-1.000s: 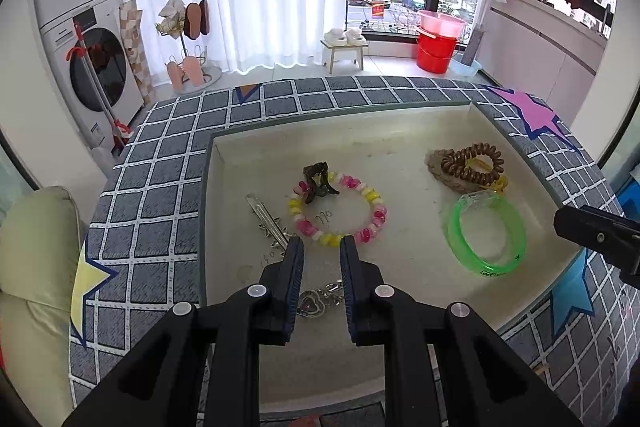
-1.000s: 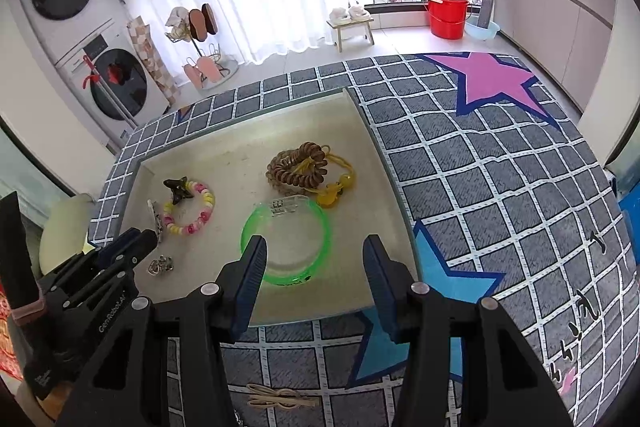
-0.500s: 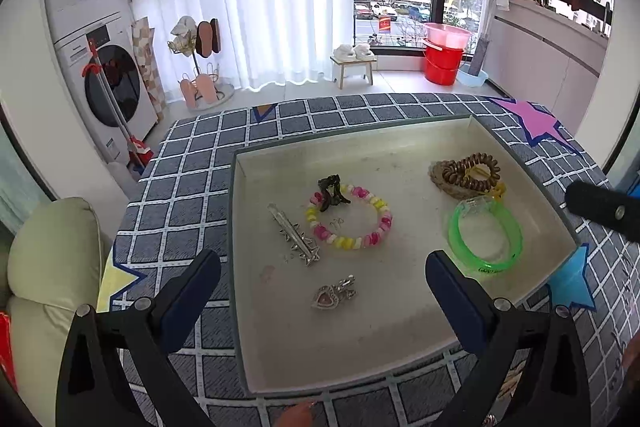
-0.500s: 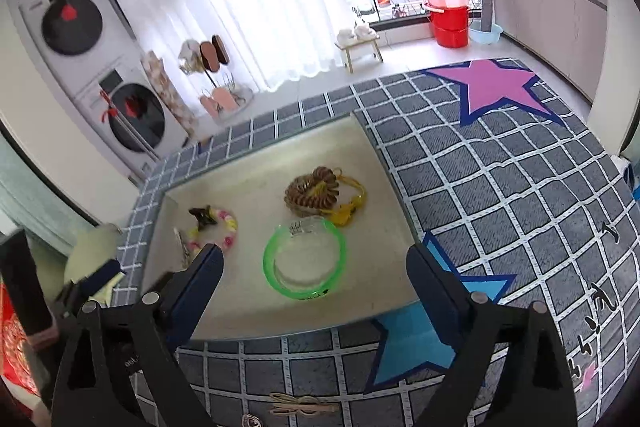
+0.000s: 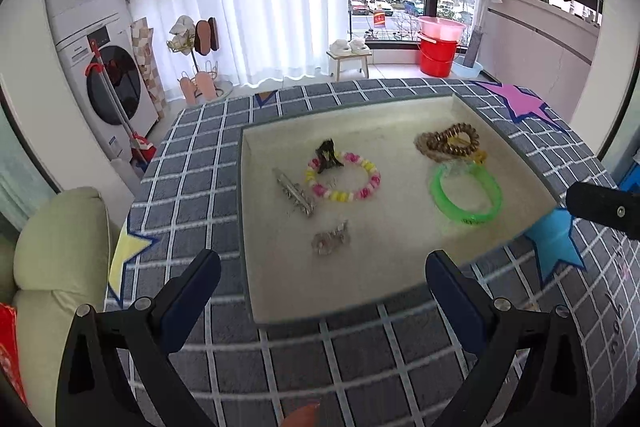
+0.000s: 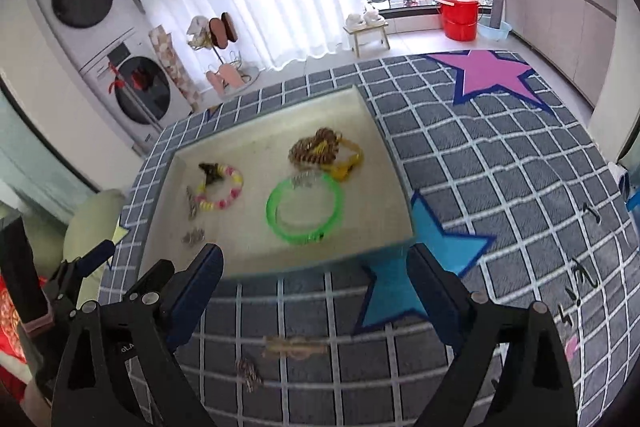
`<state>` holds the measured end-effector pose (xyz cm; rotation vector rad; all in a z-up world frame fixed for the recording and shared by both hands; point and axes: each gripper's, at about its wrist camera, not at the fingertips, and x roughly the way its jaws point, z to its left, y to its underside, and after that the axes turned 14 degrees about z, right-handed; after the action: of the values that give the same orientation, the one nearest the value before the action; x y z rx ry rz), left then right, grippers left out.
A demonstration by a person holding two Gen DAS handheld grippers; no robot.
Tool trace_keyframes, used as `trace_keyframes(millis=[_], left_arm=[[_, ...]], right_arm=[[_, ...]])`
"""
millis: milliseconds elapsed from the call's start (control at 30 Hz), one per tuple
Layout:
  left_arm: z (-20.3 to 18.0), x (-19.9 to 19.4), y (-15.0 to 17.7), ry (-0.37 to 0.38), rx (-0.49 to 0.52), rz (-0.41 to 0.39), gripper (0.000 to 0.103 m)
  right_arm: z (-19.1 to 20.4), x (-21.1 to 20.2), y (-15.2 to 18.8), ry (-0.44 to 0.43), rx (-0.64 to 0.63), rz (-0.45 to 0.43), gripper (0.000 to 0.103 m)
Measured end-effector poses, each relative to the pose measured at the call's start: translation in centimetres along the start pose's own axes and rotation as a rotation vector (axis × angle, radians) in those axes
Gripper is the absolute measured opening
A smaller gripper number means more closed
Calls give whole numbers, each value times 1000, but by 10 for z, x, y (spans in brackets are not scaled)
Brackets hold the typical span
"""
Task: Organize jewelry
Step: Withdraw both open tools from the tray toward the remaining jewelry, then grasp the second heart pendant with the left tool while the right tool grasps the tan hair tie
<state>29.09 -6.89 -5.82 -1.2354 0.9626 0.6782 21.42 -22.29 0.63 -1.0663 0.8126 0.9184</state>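
While both grippers gape: tray holds two bracelets.

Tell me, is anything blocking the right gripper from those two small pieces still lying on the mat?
Nothing visible does. The hair clip and small brown trinket lie on bare mat just beyond the open right gripper, in front of the tray.

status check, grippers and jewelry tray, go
Left gripper open, empty. Right gripper open, empty. Jewelry in tray; two pieces outside on mat. Path clear.

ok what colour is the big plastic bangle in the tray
Bright translucent green bangle; the right wrist view shows it best.
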Motion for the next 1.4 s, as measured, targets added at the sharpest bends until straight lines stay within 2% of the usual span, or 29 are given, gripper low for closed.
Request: trace_keyframes(millis=[200,367,533,700,867,1033,1133,1267,1400], left_arm=[[3,-6,16,32,-7,21,103],[9,-35,53,50,18,52,103],[7,-46,81,54,23,81,103],[2,-45,96,71,42,109,103],[-4,-48,105,76,63,111,103],[-5,-47,105,83,55,116,103],[-6,-45,106,88,53,125,103],[-5,-44,106,92,48,133,103],[-3,-43,105,104,38,137,103]], right_arm=[[0,2,23,28,-39,31,94],[-1,9,39,61,-80,67,94],[1,18,52,137,-156,84,94],[-3,30,58,131,-213,127,94],[1,40,61,109,-339,152,93],[13,50,61,116,-445,169,70],[24,58,61,126,-518,178,61],[33,61,59,112,-567,177,57],[36,61,61,91,-562,181,40]])
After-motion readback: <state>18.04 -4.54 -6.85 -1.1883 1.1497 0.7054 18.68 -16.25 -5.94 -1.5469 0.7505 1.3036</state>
